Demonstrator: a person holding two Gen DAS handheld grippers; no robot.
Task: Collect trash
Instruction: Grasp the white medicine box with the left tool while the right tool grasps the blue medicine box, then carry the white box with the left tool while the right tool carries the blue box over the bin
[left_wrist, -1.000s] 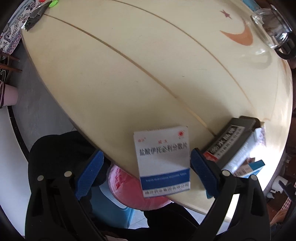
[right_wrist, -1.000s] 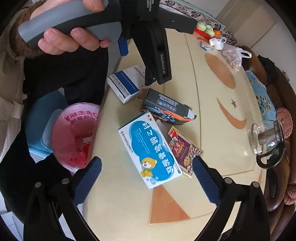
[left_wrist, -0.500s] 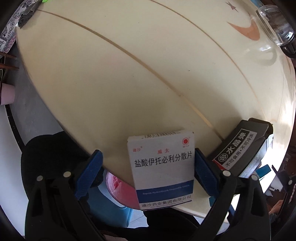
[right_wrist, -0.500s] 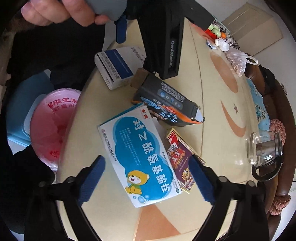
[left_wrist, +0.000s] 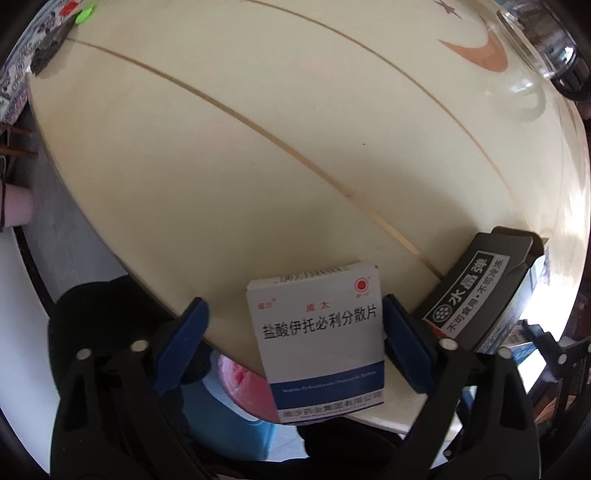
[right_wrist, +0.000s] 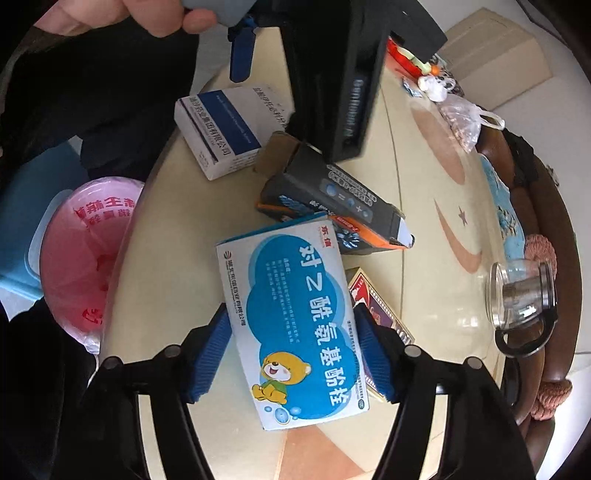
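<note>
Both grippers are mid-pickup: the right gripper (right_wrist: 291, 354) straddles the blue cartoon box (right_wrist: 295, 325), pads seemingly touching its sides; the left gripper (left_wrist: 295, 343), spread wide, brackets the white medicine box (left_wrist: 317, 339) at the table (left_wrist: 258, 147) edge; each likely needs squeezing, then carrying to the pink-lined bin (right_wrist: 81, 258) beside the table

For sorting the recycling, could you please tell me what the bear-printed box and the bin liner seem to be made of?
Bear-printed box: likely thin paperboard with a coated, slightly glossy print; crisp folded edges. Bin liner: apparently thin pink plastic film, translucent and wrinkled, with red print.
</note>
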